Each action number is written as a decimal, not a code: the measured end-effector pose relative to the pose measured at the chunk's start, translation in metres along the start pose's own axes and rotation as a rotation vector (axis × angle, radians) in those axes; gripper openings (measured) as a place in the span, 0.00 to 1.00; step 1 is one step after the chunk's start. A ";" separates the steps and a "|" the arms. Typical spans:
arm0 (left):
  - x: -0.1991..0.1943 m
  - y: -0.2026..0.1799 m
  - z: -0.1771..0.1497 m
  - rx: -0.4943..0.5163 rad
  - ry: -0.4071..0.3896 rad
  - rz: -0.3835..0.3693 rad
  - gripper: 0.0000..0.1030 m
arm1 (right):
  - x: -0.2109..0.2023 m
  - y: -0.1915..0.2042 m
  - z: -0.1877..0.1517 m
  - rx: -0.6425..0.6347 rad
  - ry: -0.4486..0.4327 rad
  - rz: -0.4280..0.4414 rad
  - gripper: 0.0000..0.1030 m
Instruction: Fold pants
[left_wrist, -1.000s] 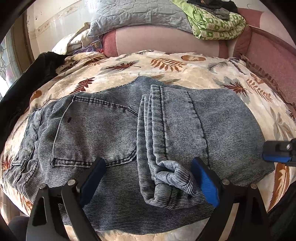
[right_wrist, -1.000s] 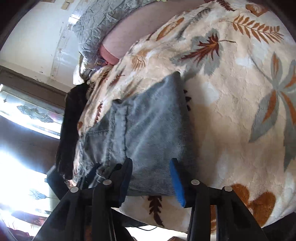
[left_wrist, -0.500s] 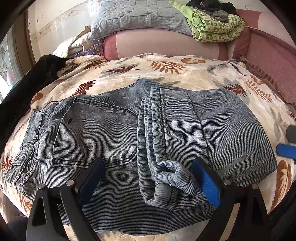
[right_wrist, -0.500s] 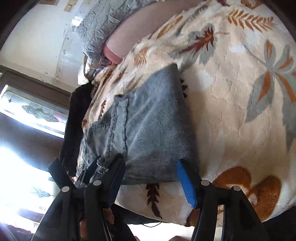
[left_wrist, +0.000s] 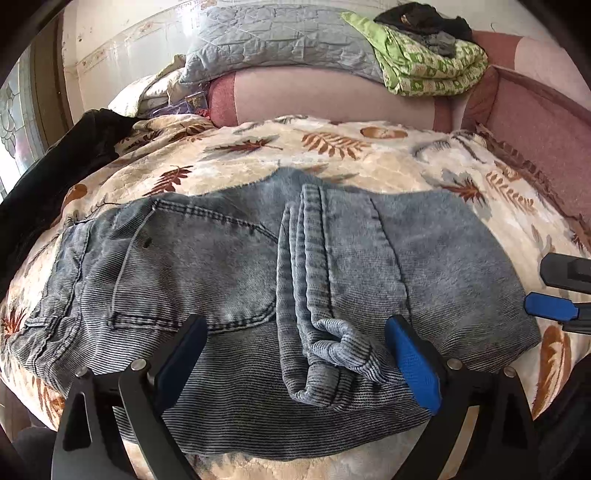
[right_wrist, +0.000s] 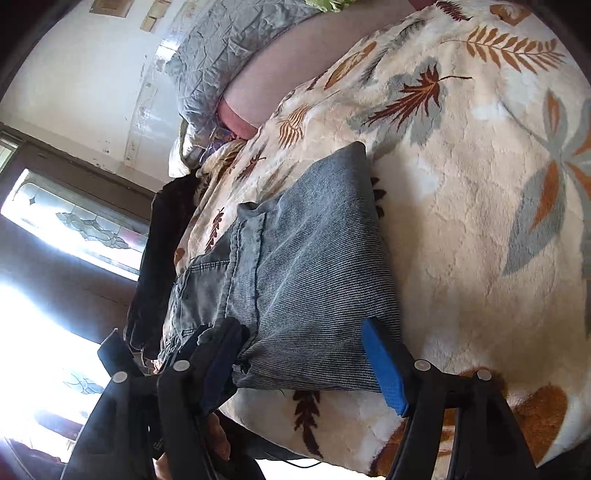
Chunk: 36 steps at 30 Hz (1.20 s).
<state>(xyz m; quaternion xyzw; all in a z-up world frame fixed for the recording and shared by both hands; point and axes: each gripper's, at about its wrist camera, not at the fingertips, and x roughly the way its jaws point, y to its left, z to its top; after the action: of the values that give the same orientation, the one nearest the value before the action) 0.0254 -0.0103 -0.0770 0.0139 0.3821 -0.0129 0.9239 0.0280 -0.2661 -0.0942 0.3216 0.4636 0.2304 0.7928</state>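
Note:
Grey-blue jeans (left_wrist: 229, 280) lie folded on a leaf-patterned blanket (left_wrist: 332, 147), back pocket up at the left, leg hems stacked across the middle. My left gripper (left_wrist: 297, 362) hovers open over the near edge, the bunched hem (left_wrist: 340, 343) lying between its wide-set fingers. In the right wrist view the jeans (right_wrist: 306, 266) show end-on. My right gripper (right_wrist: 303, 365) straddles their near fold; its jaws are opening and the pads stand clear of the cloth. Its blue pad (left_wrist: 550, 306) also shows at the right edge of the left view.
A grey quilted pillow (left_wrist: 280, 40) and a green folded blanket (left_wrist: 424, 62) lie on the pink headboard roll behind. A dark garment (left_wrist: 55, 173) drapes the bed's left side. A pink upholstered rail (left_wrist: 535, 122) borders the right. A person's hand (right_wrist: 218, 443) shows below the right gripper.
The right gripper's jaws have spread wider around the jeans' fold, and it has drawn back slightly toward the right edge in the left view. The left gripper and the jeans have stayed put.

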 end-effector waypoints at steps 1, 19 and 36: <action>-0.009 0.004 0.003 -0.018 -0.050 -0.002 0.94 | -0.003 0.008 0.003 -0.030 -0.001 -0.010 0.69; 0.013 0.014 -0.007 0.000 0.036 -0.018 0.94 | 0.198 0.117 0.142 -0.232 0.311 -0.231 0.34; 0.013 0.013 -0.008 0.012 0.021 -0.012 0.94 | 0.242 0.149 0.132 -0.632 0.178 -0.499 0.16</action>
<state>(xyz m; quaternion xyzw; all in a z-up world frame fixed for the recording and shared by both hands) 0.0293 0.0026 -0.0916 0.0171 0.3916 -0.0205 0.9198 0.2467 -0.0420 -0.0802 -0.0811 0.5006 0.1888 0.8409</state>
